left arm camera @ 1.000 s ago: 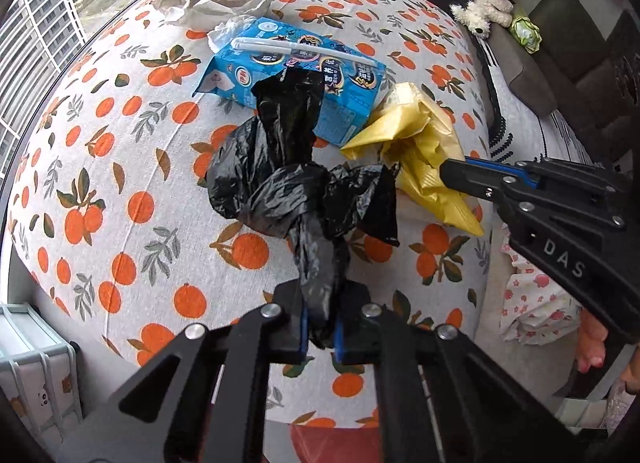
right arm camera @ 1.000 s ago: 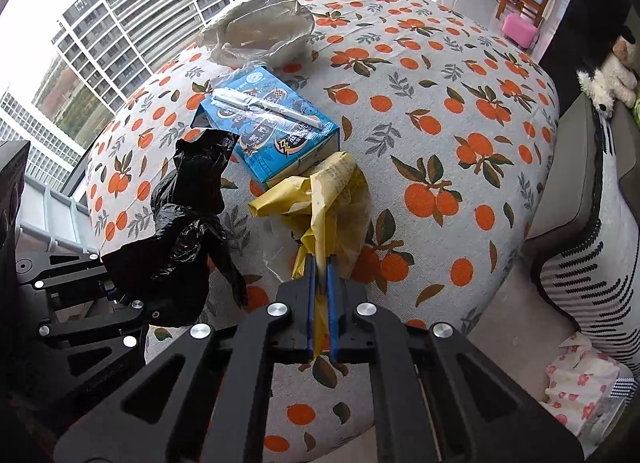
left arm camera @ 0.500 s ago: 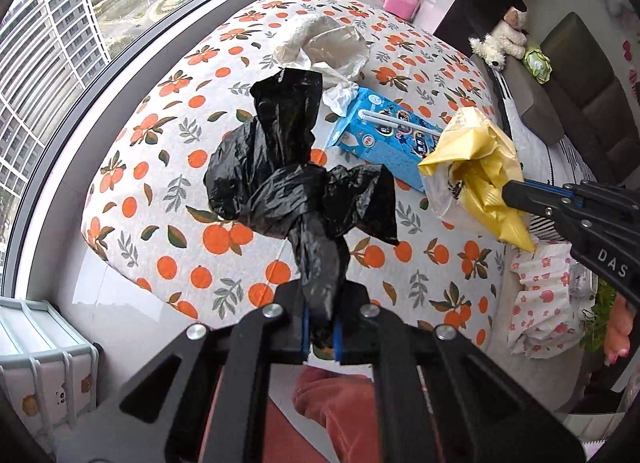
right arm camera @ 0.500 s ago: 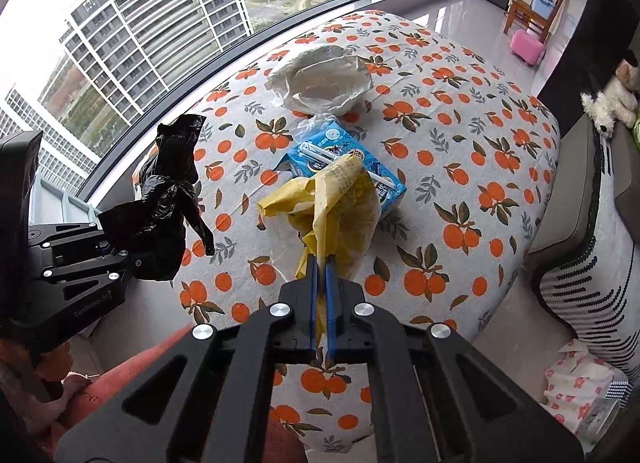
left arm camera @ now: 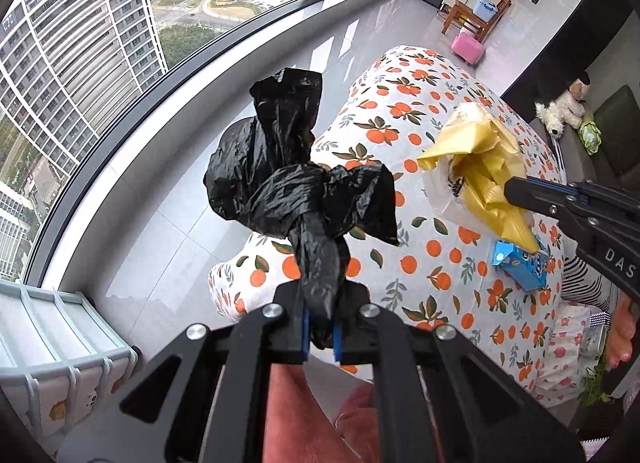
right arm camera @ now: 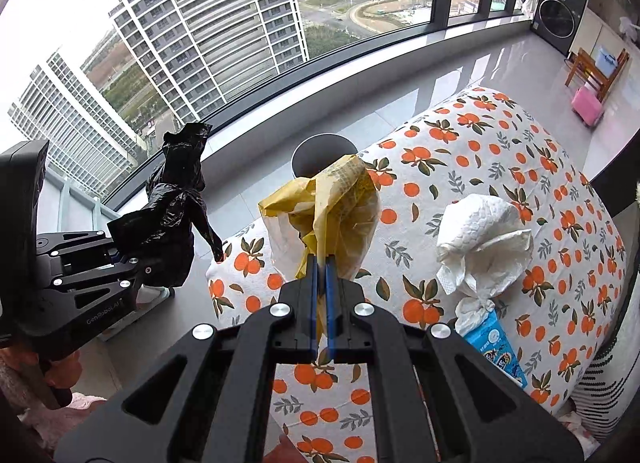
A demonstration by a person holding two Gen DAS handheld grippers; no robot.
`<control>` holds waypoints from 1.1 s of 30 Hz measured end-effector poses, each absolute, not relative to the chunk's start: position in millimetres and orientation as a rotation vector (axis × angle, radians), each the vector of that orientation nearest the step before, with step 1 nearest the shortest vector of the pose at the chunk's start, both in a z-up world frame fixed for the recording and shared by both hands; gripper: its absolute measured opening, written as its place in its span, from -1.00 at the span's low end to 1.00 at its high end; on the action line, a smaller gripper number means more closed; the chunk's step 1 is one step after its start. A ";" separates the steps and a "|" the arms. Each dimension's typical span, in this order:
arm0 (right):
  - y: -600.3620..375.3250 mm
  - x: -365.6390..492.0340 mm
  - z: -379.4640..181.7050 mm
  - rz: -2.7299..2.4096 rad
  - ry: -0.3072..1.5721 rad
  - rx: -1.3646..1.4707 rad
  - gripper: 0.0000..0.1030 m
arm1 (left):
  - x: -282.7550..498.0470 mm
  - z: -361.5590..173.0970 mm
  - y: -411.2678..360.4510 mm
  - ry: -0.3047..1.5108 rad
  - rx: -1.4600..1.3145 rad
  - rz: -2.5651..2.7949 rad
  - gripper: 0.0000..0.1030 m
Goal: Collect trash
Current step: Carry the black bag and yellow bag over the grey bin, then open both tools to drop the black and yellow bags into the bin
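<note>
Both tongs have swung away from the middle of the surface toward its window-side end, and both bags, which lay low over the blue box a second ago, now hang in the air near the edge of the orange-print cloth (left arm camera: pixel 440 259). In the left wrist view the left tongs (left arm camera: pixel 320 333) are clamped on the twisted neck of the black bag (left arm camera: pixel 288 183), whose crumpled body stands up above the pads, over the near left corner of the surface and the grey floor (left arm camera: pixel 168 223) beside the window. To the right, the right tongs (left arm camera: pixel 510 189) reach in from the right edge, pinched together on the yellow bag (left arm camera: pixel 484 171), which hangs over the cloth just above the blue box (left arm camera: pixel 520 267).

In the right wrist view the right tongs (right arm camera: pixel 320 303) show their blue pads pressed tight on a thin fold of the yellow bag (right arm camera: pixel 332 203). Behind that bag, on the floor at the far left end of the surface, the rim of a round grey bin (right arm camera: pixel 320 147) shows, partly hidden. The left tongs (right arm camera: pixel 124 259) with the black bag (right arm camera: pixel 172 215) are at the left, over the floor. On the cloth to the right lies a crumpled white paper towel (right arm camera: pixel 480 239), touching the blue box (right arm camera: pixel 496 347) near it. A hand (right arm camera: pixel 60 373) grips the left tool's handle
</note>
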State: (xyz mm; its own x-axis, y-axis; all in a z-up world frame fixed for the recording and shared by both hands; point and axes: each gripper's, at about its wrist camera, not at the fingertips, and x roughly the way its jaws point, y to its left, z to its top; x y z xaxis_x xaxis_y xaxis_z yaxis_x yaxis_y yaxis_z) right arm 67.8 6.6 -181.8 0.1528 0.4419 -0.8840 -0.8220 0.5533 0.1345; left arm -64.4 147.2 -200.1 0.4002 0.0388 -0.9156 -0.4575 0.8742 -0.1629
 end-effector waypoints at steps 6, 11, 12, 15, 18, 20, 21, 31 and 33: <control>121.4 98.6 -213.3 0.977 1.094 -0.415 -0.94 | -38.8 -229.6 248.1 1.138 -0.438 0.379 -0.84; 204.1 135.4 -261.5 0.956 1.109 -0.418 -0.94 | -6.4 -267.1 321.4 1.144 -0.461 0.403 -0.84; 218.9 144.4 -272.1 0.945 1.111 -0.415 -0.94 | 0.6 -275.2 333.9 1.143 -0.464 0.406 -0.84; 256.8 170.3 -301.9 0.916 1.117 -0.405 -0.94 | 20.0 -298.8 363.3 1.142 -0.473 0.410 -0.84; 288.5 192.5 -327.6 0.888 1.114 -0.401 -0.92 | 37.1 -322.7 384.2 1.148 -0.476 0.400 -0.84; 305.5 204.9 -343.6 0.861 1.111 -0.413 -0.77 | 46.6 -338.4 393.3 1.157 -0.471 0.388 -0.84; 314.4 211.1 -351.0 0.855 1.113 -0.415 -0.61 | 51.2 -346.1 396.0 1.161 -0.465 0.381 -0.84; 326.8 223.8 -370.9 0.816 1.124 -0.395 -0.38 | 106.5 -406.9 409.5 1.186 -0.421 0.296 -0.84; 321.8 222.3 -365.5 0.810 1.122 -0.394 -0.38 | 121.4 -414.8 408.9 1.183 -0.409 0.277 -0.83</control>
